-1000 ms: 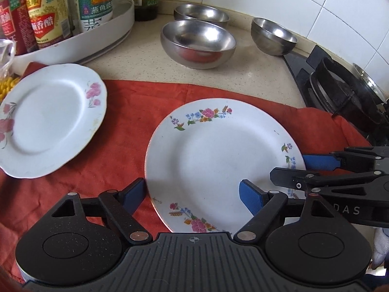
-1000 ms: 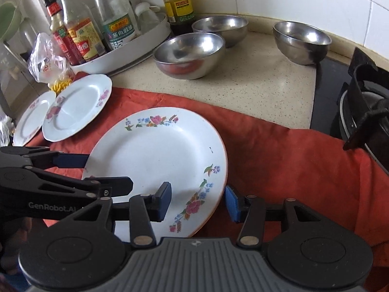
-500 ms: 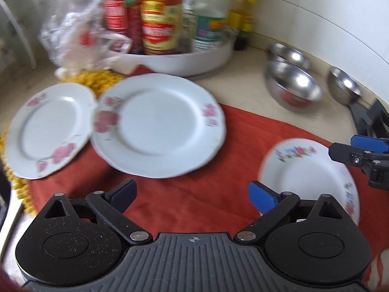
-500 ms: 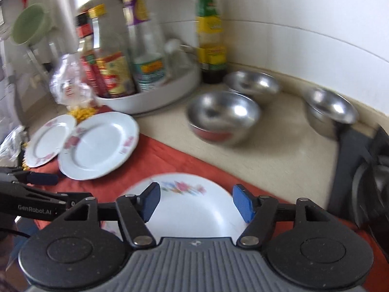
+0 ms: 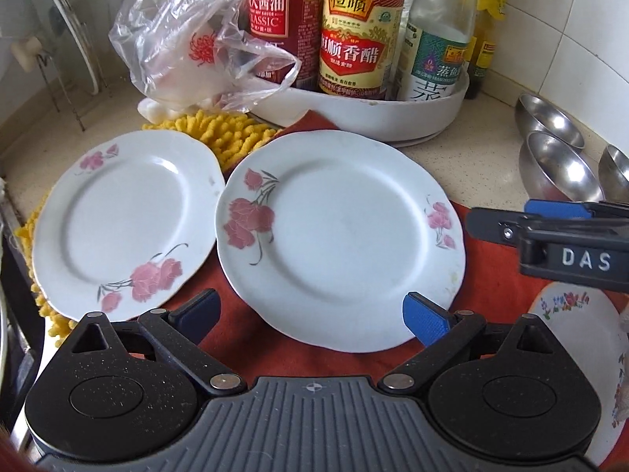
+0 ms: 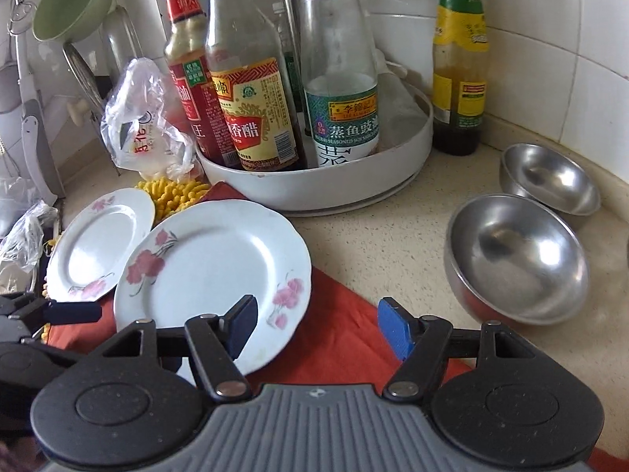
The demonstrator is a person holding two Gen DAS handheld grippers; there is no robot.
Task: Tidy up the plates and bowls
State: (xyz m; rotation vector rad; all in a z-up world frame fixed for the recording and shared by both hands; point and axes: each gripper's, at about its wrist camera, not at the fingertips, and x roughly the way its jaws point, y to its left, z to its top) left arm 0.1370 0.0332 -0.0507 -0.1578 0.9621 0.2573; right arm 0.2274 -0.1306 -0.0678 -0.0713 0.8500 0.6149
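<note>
Clearly, left tool (image 5: 310, 316): spread wide, nothing between its fingers; it hangs over the near rim of the big rose plate (image 5: 338, 236), probably because this plate is the next one to take.
Right tool (image 6: 316, 330): half spread and empty, over the red cloth (image 6: 346, 338) between plate and bowls.
Small rose plate (image 5: 122, 224): beside the big one, partly on the yellow mat (image 5: 232, 133); their rims seem to overlap, hard to tell.
Steel bowls (image 6: 519, 255): on the bare table, apart from the plates, not yet nested.
Flowered plate (image 5: 582, 314): alone, low right.
</note>
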